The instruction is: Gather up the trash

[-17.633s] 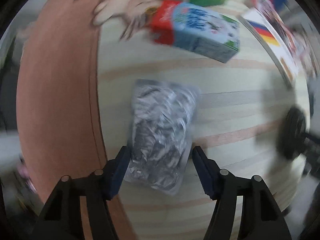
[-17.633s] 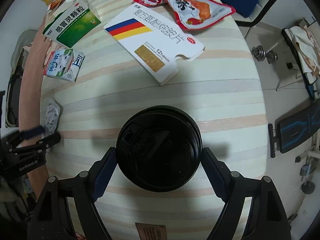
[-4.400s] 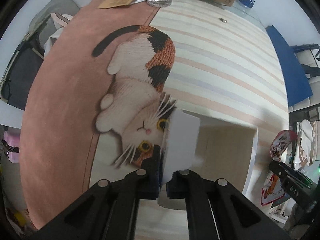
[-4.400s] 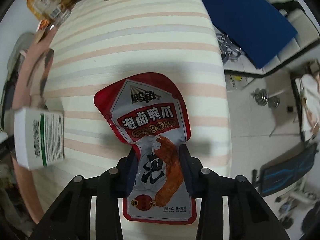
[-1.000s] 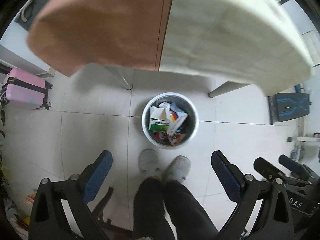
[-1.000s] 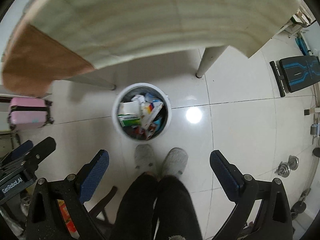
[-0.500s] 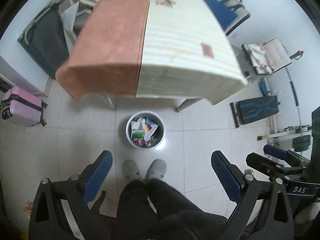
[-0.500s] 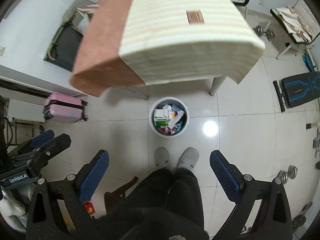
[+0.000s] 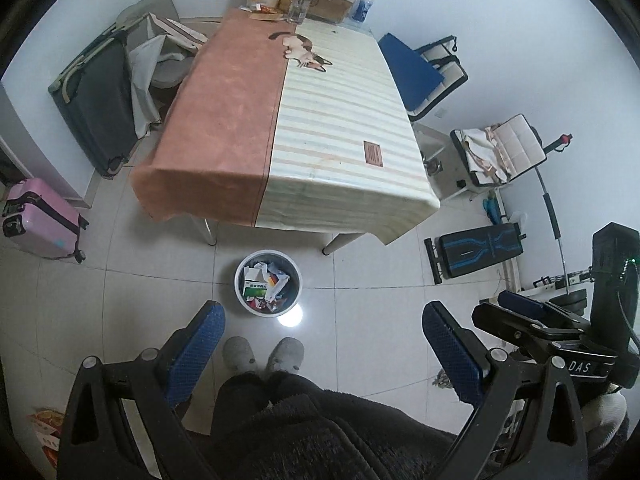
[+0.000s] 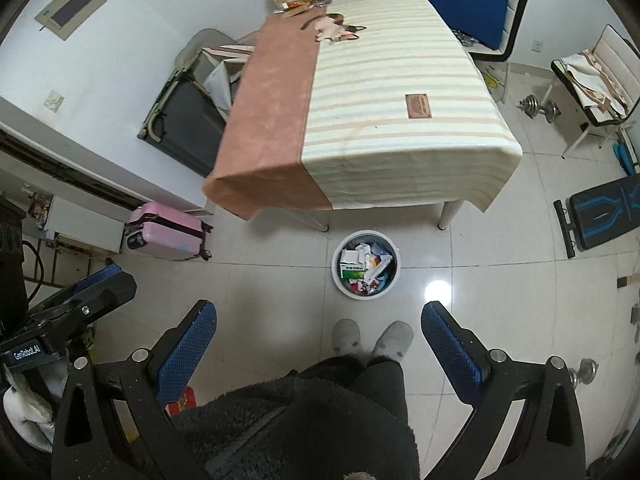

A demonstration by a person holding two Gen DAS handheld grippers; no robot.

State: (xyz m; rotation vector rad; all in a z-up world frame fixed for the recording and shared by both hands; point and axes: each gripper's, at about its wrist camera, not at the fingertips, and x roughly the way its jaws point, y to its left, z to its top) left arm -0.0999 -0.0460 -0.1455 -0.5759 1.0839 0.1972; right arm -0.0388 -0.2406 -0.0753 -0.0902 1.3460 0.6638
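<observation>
Hanging high above the tiled floor (image 9: 360,320), both hand-held grippers are spread wide with nothing between the blue pads: left hand-held gripper (image 9: 323,342) and right hand-held gripper (image 10: 319,340). Trash sits in the white bin (image 9: 267,288) on the floor, at 12 o'clock from the person's grey slippers (image 9: 262,354); in the right wrist view the bin (image 10: 366,270) is also at 12 o'clock of the slippers, just in front of the desk's near edge. Inside the bin: a green-and-white box (image 9: 255,286), crumpled paper and coloured wrappers, red bits at the bottom. Desk (image 9: 288,132) carries a cloth, brown half at 9 o'clock, striped cream half at 3 o'clock, with a cat print (image 9: 306,54) near the far end and a small brown label (image 9: 373,153) on the striped part. Bottles, snack bags and a cardboard box cluster at the desk's far end, 12 o'clock. Pink suitcase (image 9: 38,220) stands at 9 o'clock of the bin, black-and-blue bench (image 9: 476,254) at 3 o'clock, blue-backed chair (image 9: 416,72) beside the desk at 2 o'clock. Person's dark trousers fill the bottom centre.
</observation>
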